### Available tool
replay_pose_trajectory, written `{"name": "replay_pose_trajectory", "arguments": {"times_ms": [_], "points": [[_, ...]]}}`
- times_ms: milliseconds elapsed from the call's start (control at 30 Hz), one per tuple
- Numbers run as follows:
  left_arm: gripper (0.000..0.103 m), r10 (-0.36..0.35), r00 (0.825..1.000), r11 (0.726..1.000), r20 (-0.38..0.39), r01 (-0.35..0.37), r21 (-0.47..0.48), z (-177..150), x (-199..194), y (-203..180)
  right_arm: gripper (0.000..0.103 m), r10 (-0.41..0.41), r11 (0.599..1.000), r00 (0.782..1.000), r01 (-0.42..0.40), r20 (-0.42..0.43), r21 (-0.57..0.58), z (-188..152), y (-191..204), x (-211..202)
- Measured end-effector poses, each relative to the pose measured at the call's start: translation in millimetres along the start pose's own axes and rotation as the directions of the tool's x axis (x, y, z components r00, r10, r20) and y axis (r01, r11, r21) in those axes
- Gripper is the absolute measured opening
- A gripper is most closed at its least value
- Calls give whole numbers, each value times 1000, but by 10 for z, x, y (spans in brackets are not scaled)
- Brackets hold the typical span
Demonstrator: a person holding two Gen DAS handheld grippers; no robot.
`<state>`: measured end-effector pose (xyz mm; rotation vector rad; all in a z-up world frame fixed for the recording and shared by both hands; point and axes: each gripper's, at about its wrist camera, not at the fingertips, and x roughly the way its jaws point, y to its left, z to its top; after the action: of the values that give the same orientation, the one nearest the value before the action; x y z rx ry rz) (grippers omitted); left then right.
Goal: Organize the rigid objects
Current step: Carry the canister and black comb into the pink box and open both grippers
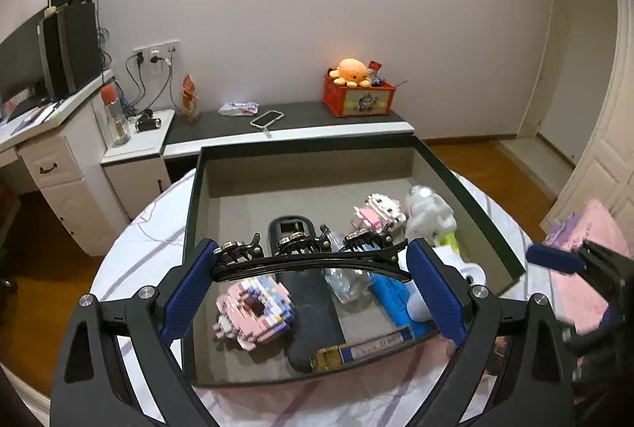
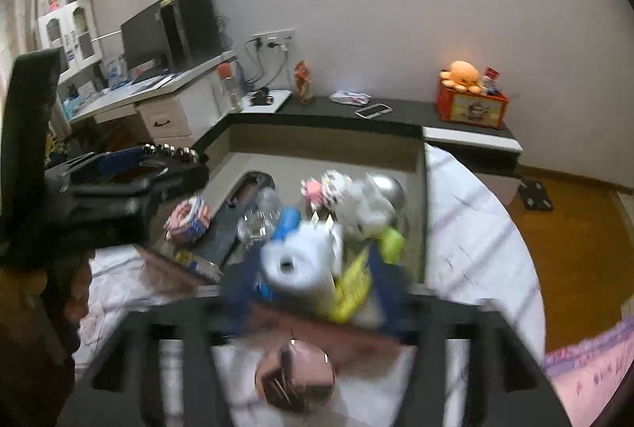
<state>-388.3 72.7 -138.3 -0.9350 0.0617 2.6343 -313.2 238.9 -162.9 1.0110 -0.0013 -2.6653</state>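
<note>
- Left gripper (image 1: 313, 270): my blue pads (image 1: 188, 284) are clamped on the two ends of a black curved bar (image 1: 309, 262) carrying three black hair clips (image 1: 295, 242) along its top. It hangs over the open grey box (image 1: 467, 189), above the middle of the contents.
- Handling, my judgement: the bar looks thin, light, stiff plastic, and glossy, so likely slippery. Held end to end, it could bow or spring out. I would keep pressure modest and avoid gripping the clips, whose teeth look snappable.
- Below it in the box: pink brick-built toy (image 1: 255, 312), dark flat case (image 1: 305, 304), clear bottle (image 1: 346, 278), blue tube (image 1: 394, 298), white figurine (image 1: 428, 213).
- Right gripper (image 2: 309, 292): view heavily blurred. It sits at the box's near edge around a white and yellow item (image 2: 293, 268); I cannot tell whether it grips.
- Box rests on a round table (image 1: 130, 256) with a pale cloth.
</note>
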Motion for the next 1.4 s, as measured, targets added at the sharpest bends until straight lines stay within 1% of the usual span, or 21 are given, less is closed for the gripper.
{"name": "replay_pose_trajectory", "arguments": {"times_ms": [33, 133, 200, 267, 300, 367, 400, 467, 567, 633, 767, 967, 1133, 1267, 1400], "points": [[96, 5, 1000, 1000, 4, -5, 6, -10, -17, -15, 75, 4, 1000, 1000, -5, -8, -14, -61, 28, -33], [96, -5, 1000, 1000, 1, 5, 4, -80, -92, -57, 75, -16, 1000, 999, 15, -42, -23, -231, 68, -41], [96, -6, 1000, 1000, -3, 6, 6, -136, -154, -79, 75, -37, 999, 996, 36, -87, -11, -339, 62, 49], [96, -4, 1000, 1000, -8, 4, 11, -195, -218, -98, 75, -29, 1000, 995, 29, -99, -9, -430, 75, 130], [96, -2, 1000, 1000, -10, 2, 13, -217, -253, -98, 74, -42, 999, 992, 41, -117, -10, -473, 67, 192], [96, 2, 1000, 1000, -9, -2, 16, -257, -338, -106, 59, -42, 999, 989, 40, -143, -16, -531, 87, 263], [96, 4, 1000, 1000, -8, -4, 17, -257, -365, -105, 49, -24, 1000, 990, 24, -138, -5, -556, 90, 286], [96, 8, 1000, 1000, 0, -8, 19, -265, -454, -103, 49, -37, 999, 991, 36, -128, -11, -554, 106, 266], [96, 5, 1000, 1000, 10, -5, 28, -241, -532, -111, 49, -37, 999, 991, 36, -126, -5, -532, 117, 221], [96, -1, 1000, 999, 14, 1, 34, -240, -574, -121, 49, -44, 999, 994, 45, -101, 0, -501, 116, 141], [96, -18, 1000, 999, 19, 17, 44, -242, -613, -148, 49, -60, 998, 995, 60, -84, -3, -406, 131, 61], [96, -35, 999, 998, 33, 34, 46, -211, -656, -157, 49, -81, 997, 996, 80, -27, -19, -159, 158, -81], [96, -47, 998, 998, 44, 45, 44, -135, -630, -131, 49, -82, 995, 996, 84, 27, -46, 88, 215, -133], [96, -45, 998, 998, 50, 43, 45, -9, -521, -75, 49, -87, 993, 995, 91, 47, -76, 308, 256, -39], [96, -49, 998, 998, 35, 48, 26, 84, -307, 23, 49, -88, 991, 995, 92, 37, -98, 518, 263, 241]]}}
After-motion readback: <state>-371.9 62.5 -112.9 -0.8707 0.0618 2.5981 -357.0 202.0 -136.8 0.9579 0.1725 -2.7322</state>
